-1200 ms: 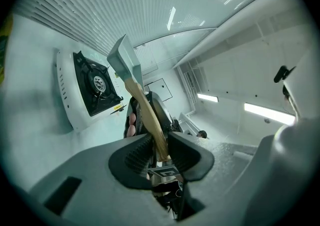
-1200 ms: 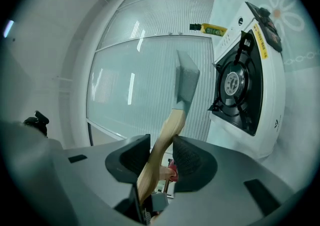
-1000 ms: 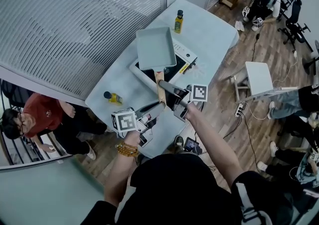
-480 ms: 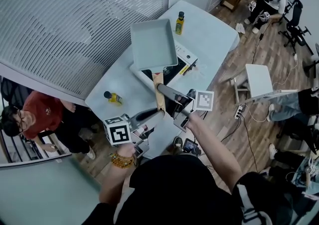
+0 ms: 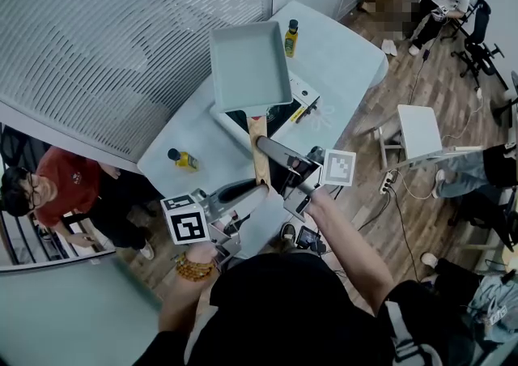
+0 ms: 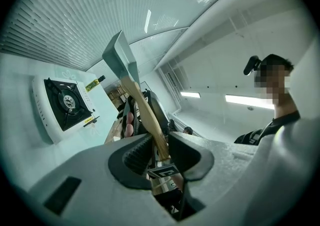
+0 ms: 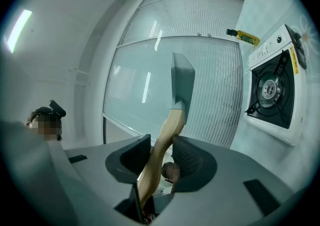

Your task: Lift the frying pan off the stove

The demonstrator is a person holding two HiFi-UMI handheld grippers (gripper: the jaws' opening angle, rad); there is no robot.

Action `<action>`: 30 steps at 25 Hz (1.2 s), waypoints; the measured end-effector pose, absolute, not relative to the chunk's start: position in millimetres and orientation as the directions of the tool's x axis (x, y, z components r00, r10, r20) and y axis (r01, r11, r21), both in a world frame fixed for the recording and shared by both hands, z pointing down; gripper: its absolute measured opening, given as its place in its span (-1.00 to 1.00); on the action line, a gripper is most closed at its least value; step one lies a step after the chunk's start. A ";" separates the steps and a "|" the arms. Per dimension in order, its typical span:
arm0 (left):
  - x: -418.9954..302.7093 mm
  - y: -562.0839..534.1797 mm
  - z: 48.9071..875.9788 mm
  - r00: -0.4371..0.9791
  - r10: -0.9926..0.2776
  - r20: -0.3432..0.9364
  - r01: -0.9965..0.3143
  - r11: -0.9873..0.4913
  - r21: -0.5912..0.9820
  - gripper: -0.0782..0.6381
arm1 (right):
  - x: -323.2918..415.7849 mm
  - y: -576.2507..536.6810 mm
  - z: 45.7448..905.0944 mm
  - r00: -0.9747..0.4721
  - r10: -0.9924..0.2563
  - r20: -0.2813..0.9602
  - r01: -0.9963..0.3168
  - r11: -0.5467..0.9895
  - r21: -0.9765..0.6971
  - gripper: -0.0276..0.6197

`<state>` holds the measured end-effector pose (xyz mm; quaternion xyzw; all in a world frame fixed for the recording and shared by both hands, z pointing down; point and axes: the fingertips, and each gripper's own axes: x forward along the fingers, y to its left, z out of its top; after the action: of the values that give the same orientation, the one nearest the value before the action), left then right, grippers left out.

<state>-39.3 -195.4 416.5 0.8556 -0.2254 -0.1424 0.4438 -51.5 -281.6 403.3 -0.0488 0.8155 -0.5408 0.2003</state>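
The rectangular pale-green frying pan [image 5: 247, 65] hangs in the air above the white single-burner stove [image 5: 305, 89], apart from it. Its wooden handle [image 5: 259, 154] points toward me. My left gripper [image 5: 255, 189] is shut on the handle's near end, and my right gripper [image 5: 264, 144] is shut on it from the other side. In the left gripper view the handle [image 6: 146, 116] runs up between the jaws to the pan [image 6: 120, 60], with the stove [image 6: 62, 102] below. In the right gripper view the handle [image 7: 165, 135] is clamped, the pan [image 7: 182, 82] above, and the bare burner [image 7: 272, 90] at right.
The stove sits on a pale blue table [image 5: 344, 57]. A yellow oil bottle [image 5: 290, 36] stands behind the stove, and a second small bottle [image 5: 184, 159] near the table's left edge. A person in a red top [image 5: 57, 190] sits at lower left. A white side table [image 5: 421, 125] stands at right.
The pan has risen off the stove and looms larger and further left in the head view. Both grippers rose with it, still clamped on the handle.
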 end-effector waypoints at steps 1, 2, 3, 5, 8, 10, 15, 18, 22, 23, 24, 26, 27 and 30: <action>-39.1 -194.7 414.4 0.858 -0.512 -0.046 -0.257 -0.506 0.823 -0.47 | -51.3 -280.9 400.9 -0.913 -0.297 -0.279 0.143 0.409 -0.901 -0.50; -39.2 -194.0 412.5 0.858 -0.512 -0.048 -0.257 -0.508 0.822 -0.47 | -51.2 -280.2 398.9 -0.911 -0.298 -0.284 0.147 0.408 -0.901 -0.50; -39.3 -193.6 411.1 0.858 -0.512 -0.048 -0.258 -0.509 0.821 -0.47 | -51.1 -279.8 397.6 -0.910 -0.298 -0.288 0.151 0.408 -0.900 -0.50; -39.4 -193.8 410.2 0.857 -0.513 -0.046 -0.261 -0.511 0.819 -0.47 | -50.8 -280.1 396.7 -0.908 -0.299 -0.295 0.160 0.403 -0.901 -0.50; -39.3 -194.2 411.0 0.857 -0.514 -0.044 -0.264 -0.510 0.818 -0.47 | -49.9 -281.4 399.3 -0.905 -0.304 -0.297 0.165 0.393 -0.905 -0.51; -39.5 -193.3 411.0 0.856 -0.515 -0.042 -0.266 -0.510 0.818 -0.47 | -49.6 -280.5 400.2 -0.904 -0.308 -0.296 0.165 0.387 -0.907 -0.51; -39.8 -195.4 409.8 0.857 -0.515 -0.040 -0.269 -0.511 0.816 -0.47 | -49.7 -282.5 399.6 -0.903 -0.312 -0.294 0.164 0.383 -0.909 -0.51; -40.7 -198.0 408.5 0.857 -0.513 -0.040 -0.270 -0.516 0.813 -0.47 | -50.4 -285.1 397.0 -0.903 -0.308 -0.299 0.164 0.395 -0.904 -0.51; -39.4 -196.0 407.9 0.856 -0.515 -0.044 -0.271 -0.520 0.810 -0.47 | -49.0 -283.0 395.4 -0.902 -0.306 -0.304 0.167 0.401 -0.901 -0.51; -39.2 -195.5 408.0 0.855 -0.516 -0.045 -0.271 -0.520 0.810 -0.47 | -48.8 -282.5 395.4 -0.902 -0.306 -0.304 0.168 0.399 -0.901 -0.51; -39.5 -195.0 408.4 0.855 -0.516 -0.046 -0.271 -0.521 0.810 -0.47 | -49.0 -281.9 396.0 -0.902 -0.307 -0.304 0.169 0.397 -0.902 -0.51; -40.7 -194.1 410.5 0.856 -0.516 -0.046 -0.270 -0.520 0.810 -0.47 | -50.0 -281.0 398.6 -0.902 -0.308 -0.302 0.168 0.393 -0.904 -0.51; -41.1 -193.7 411.8 0.856 -0.516 -0.045 -0.271 -0.520 0.810 -0.47 | -50.3 -280.7 400.2 -0.903 -0.309 -0.300 0.167 0.392 -0.905 -0.51; -41.1 -194.9 413.3 0.855 -0.516 -0.045 -0.271 -0.520 0.810 -0.47 | -50.0 -282.4 402.6 -0.903 -0.309 -0.299 0.167 0.389 -0.906 -0.51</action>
<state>-41.1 -194.9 413.3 0.8601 -0.2289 -0.1415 0.4333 -50.0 -282.4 402.6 -0.0442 0.8049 -0.5510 0.2161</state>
